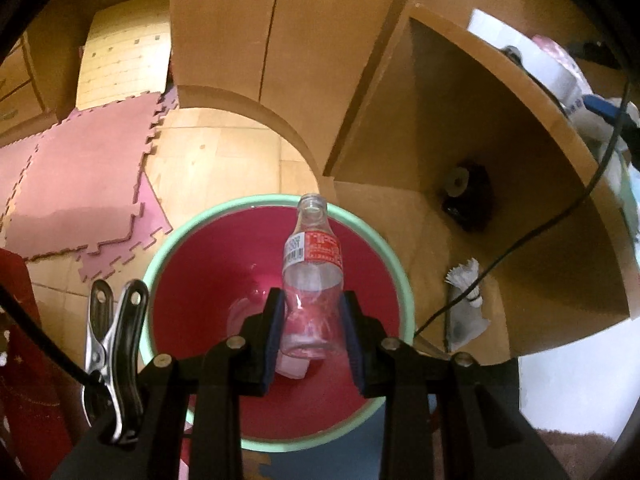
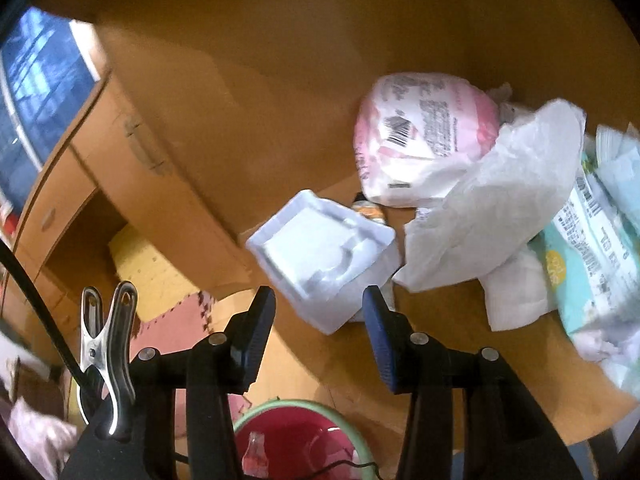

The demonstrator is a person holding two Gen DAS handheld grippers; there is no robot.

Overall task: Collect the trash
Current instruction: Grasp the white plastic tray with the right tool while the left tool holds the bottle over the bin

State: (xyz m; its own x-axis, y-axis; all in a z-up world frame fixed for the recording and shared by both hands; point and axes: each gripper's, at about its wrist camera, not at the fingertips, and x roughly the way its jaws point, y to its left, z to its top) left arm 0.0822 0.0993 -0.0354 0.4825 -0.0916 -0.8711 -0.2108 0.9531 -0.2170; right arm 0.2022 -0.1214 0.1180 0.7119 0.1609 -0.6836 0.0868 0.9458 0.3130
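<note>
In the left wrist view my left gripper (image 1: 311, 312) is shut on a clear glass bottle (image 1: 314, 268) with a red label, neck pointing away. The bottle hangs over a red bin with a pale green rim (image 1: 160, 264) on the floor; something pale lies at the bin's bottom. In the right wrist view my right gripper (image 2: 320, 308) stands open above a wooden desk (image 2: 460, 368), with nothing between its fingers. Just beyond its tips lies a white moulded plastic tray (image 2: 320, 252). The bin (image 2: 304, 436) and the bottle (image 2: 254, 454) show at the bottom edge.
On the desk lie a pink and white pack (image 2: 420, 136), a crumpled white paper bag (image 2: 492, 208), a teal wipes pack (image 2: 588, 252) and a small orange bottle (image 2: 368, 210). Pink foam mats (image 1: 80, 184) cover the floor. A crumpled paper piece (image 1: 464, 312) lies beside the bin.
</note>
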